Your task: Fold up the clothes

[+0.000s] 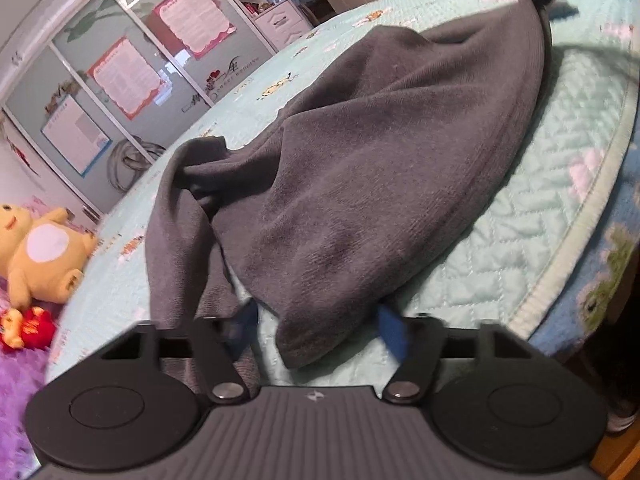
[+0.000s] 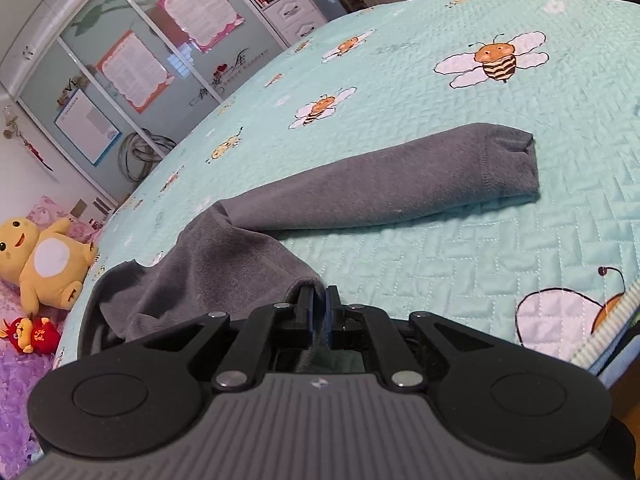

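Bedspread (image 2: 440, 248) with bee prints lies before mirrored wardrobe doors (image 2: 120, 60).

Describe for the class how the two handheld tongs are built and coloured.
Both tongs, left and right, have a ribbed grey body with a small emblem, two round black discs at the sides, black link arms on silver pivot pins, and blue-faced fingers.

Bare quilt (image 2: 460, 264) right of grey garment (image 2: 384, 184) passable; plush toys (image 2: 44, 264) crowd left edge.
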`<state>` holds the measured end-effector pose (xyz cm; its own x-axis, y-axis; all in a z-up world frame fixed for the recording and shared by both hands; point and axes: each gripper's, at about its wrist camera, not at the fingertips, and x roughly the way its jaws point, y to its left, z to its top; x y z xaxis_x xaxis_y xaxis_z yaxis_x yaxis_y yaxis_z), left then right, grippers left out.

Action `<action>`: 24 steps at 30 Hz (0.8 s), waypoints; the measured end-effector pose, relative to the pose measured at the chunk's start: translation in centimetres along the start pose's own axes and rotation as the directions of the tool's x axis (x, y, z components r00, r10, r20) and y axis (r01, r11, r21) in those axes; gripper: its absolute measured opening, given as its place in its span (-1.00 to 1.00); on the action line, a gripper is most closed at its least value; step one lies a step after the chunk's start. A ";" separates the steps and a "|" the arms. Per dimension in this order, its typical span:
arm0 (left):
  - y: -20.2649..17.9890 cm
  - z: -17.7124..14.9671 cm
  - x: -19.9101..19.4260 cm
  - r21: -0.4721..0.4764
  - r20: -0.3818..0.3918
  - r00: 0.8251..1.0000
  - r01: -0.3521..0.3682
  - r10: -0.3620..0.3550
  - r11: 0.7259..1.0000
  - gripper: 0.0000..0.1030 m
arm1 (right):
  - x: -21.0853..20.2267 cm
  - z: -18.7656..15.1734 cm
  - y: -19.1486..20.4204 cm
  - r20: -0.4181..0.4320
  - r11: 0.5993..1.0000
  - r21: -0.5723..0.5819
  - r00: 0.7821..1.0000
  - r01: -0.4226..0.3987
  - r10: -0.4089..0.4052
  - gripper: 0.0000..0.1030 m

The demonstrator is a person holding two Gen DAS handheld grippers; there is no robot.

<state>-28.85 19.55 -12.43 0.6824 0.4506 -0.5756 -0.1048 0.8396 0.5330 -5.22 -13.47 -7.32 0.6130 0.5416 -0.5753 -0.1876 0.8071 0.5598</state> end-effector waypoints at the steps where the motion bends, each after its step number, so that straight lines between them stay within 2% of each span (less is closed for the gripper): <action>1: 0.4 0.2 -0.1 -0.036 -0.001 1.000 0.008 -0.008 0.999 -0.50 | 0.0 -0.1 -0.1 -0.001 1.000 0.001 1.000 0.002 -0.002 -0.88; 2: 0.8 0.3 -0.2 -0.074 -0.002 1.000 0.016 -0.016 0.997 -0.68 | 0.0 -0.1 -0.1 -0.002 1.000 0.002 1.000 0.002 -0.002 -0.88; 4: 2.9 1.1 -1.2 -0.224 0.022 0.998 0.062 -0.059 0.973 -0.77 | -0.1 -0.1 -0.1 -0.002 1.000 0.003 1.000 0.002 -0.002 -0.88; 6: 6.1 1.9 -3.0 -0.401 0.082 0.991 0.129 -0.105 0.907 -0.85 | -0.3 0.1 0.0 0.004 1.000 -0.003 1.000 -0.003 0.003 -0.88; 8: 9.0 2.6 -4.5 -0.533 0.136 0.983 0.179 -0.125 0.827 -0.85 | -0.6 0.3 0.2 0.014 1.000 -0.012 1.000 -0.010 0.010 -0.88; 11: 11.4 2.5 -4.6 -0.616 0.131 0.979 0.206 -0.158 0.761 -0.82 | -1.2 0.7 0.6 0.039 0.998 -0.040 0.998 -0.047 0.049 -0.88; 14: 10.0 1.3 -2.1 -0.601 0.015 0.987 0.138 -0.162 0.787 -0.82 | -1.2 0.5 1.5 0.030 0.992 -0.105 0.997 -0.070 0.074 -0.82; 16: 8.2 0.1 -0.6 -0.580 -0.043 0.985 0.111 -0.167 0.807 -0.71 | -1.1 -0.2 2.2 0.008 0.984 -0.167 0.998 -0.064 0.066 -0.79; 19: 6.2 -0.8 0.4 -0.539 -0.091 0.985 0.072 -0.143 0.839 -0.64 | -1.5 -2.1 2.9 -0.016 0.952 -0.304 0.999 -0.044 0.041 -0.78; 21: 5.4 -0.5 0.3 -0.497 -0.094 0.988 0.057 -0.119 0.866 -0.59 | -1.7 -3.4 3.3 -0.024 0.917 -0.397 1.000 -0.023 0.014 -0.48; 22: 5.0 -0.4 0.1 -0.475 -0.095 0.990 0.047 -0.105 0.879 -0.56 | -1.8 -4.0 3.4 -0.023 0.896 -0.443 1.000 -0.008 -0.002 -0.39; 23: 5.0 -0.2 0.1 -0.457 -0.094 0.991 0.042 -0.095 0.888 -0.47 | -1.8 -4.7 3.6 -0.018 0.873 -0.488 1.000 0.010 -0.022 -0.25; 24: 4.9 0.1 0.0 -0.444 -0.090 0.992 0.037 -0.086 0.895 -0.37 | -1.8 -5.3 3.7 -0.012 0.846 -0.532 0.999 0.028 -0.041 -0.21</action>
<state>-29.30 23.62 -9.77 0.6206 0.4026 -0.6729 -0.3896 0.9030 0.1809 -11.05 -10.22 -7.39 0.6108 0.5112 -0.6047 -0.5500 0.8233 0.1404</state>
